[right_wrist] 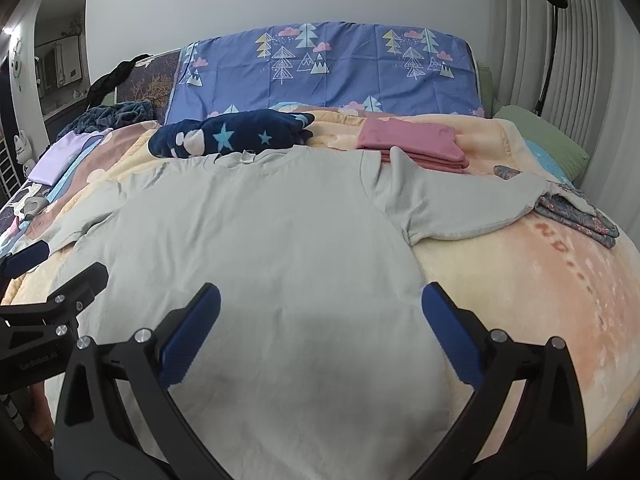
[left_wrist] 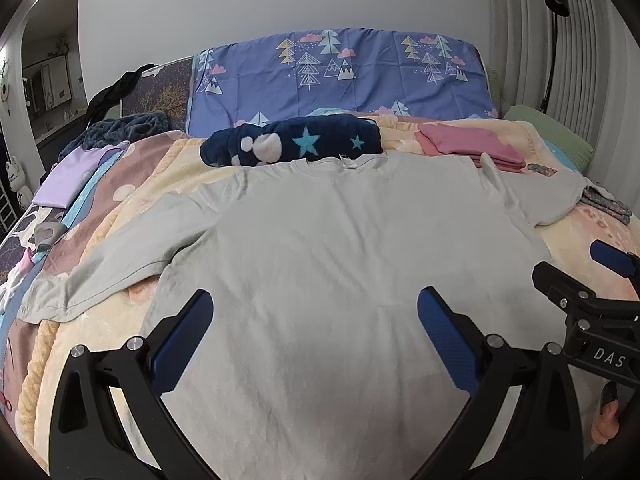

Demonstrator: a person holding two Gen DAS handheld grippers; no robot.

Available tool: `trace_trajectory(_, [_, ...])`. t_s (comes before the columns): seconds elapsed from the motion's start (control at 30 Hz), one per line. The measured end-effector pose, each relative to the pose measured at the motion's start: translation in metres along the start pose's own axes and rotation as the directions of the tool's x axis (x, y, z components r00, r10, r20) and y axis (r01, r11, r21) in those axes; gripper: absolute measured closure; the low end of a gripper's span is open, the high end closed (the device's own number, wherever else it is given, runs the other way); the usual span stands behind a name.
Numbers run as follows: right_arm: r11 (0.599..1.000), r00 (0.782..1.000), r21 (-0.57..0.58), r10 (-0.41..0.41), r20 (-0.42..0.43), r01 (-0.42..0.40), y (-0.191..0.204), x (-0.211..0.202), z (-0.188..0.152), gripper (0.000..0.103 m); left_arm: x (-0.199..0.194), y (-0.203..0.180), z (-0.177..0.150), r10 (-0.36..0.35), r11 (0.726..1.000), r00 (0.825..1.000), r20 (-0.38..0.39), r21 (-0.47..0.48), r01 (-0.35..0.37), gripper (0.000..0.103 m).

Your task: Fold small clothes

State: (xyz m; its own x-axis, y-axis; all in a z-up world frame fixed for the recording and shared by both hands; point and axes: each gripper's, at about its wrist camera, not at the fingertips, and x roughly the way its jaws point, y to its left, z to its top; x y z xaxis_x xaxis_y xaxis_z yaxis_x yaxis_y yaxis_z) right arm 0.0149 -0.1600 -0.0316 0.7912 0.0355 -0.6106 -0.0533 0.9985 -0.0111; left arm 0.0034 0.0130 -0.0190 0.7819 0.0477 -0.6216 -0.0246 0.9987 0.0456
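Observation:
A pale grey T-shirt [left_wrist: 340, 248] lies spread flat on the bed, collar at the far end, both sleeves stretched out sideways. In the right wrist view the same T-shirt [right_wrist: 260, 248] fills the middle. My left gripper [left_wrist: 314, 308] hovers open above the shirt's lower body, nothing between its blue pads. My right gripper [right_wrist: 320, 304] hangs open over the shirt's lower right part, also with nothing held. The right gripper's blue fingers [left_wrist: 610, 258] show at the right edge of the left wrist view. The left gripper's fingers [right_wrist: 28, 258] show at the left edge of the right wrist view.
A folded pink garment [right_wrist: 412, 144] lies beyond the right sleeve. A navy star-print blanket [left_wrist: 296, 142] sits behind the collar. A folded floral cloth [right_wrist: 580, 220] rests under the right sleeve tip. A lilac cloth [left_wrist: 72, 176] lies far left. A blue tree-print pillow [left_wrist: 340, 72] stands at the headboard.

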Motion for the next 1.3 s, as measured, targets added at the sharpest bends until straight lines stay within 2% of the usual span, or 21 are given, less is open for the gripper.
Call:
trace_trajectory(0.1, [1.0,1.0,-0.002,0.001,0.0,-0.001,0.0,0.0,0.0,0.002,0.001,0.001,-0.002,0.01,1.0,1.0,0.023,-0.023,-0.009,0.001])
trace_trajectory(0.23, [1.0,1.0,0.0,-0.001,-0.002,0.001,0.0,0.0,-0.001,0.002,0.002,0.003,-0.004,-0.008,1.0,1.0,0.019,-0.015,0.008,0.001])
trace_trajectory(0.37, [1.0,1.0,0.004,-0.002,0.0,0.002,0.001,0.0,-0.003,0.002,-0.001,0.009,-0.004,-0.034,0.998,0.999,0.021,-0.047,0.035,0.001])
trace_trajectory(0.5, [1.0,1.0,0.003,-0.003,-0.004,0.003,0.001,0.001,-0.003,0.002,-0.002,0.007,-0.003,-0.017,1.0,1.0,0.012,-0.018,0.018,0.001])
trace_trajectory(0.73, [1.0,1.0,0.001,-0.004,0.001,0.004,0.001,0.001,-0.004,0.002,0.0,0.001,-0.003,-0.04,0.999,0.999,-0.018,0.003,0.04,0.001])
trace_trajectory(1.0, [1.0,1.0,0.005,-0.004,0.001,0.004,0.001,0.001,-0.004,0.002,-0.004,-0.007,-0.006,-0.057,0.998,0.998,-0.004,0.039,0.057,0.001])
trace_trajectory(1.3, [1.0,1.0,0.017,-0.015,0.026,0.015,-0.002,-0.004,-0.002,0.002,-0.005,-0.006,-0.008,-0.063,0.998,0.998,0.004,0.031,0.063,0.001])
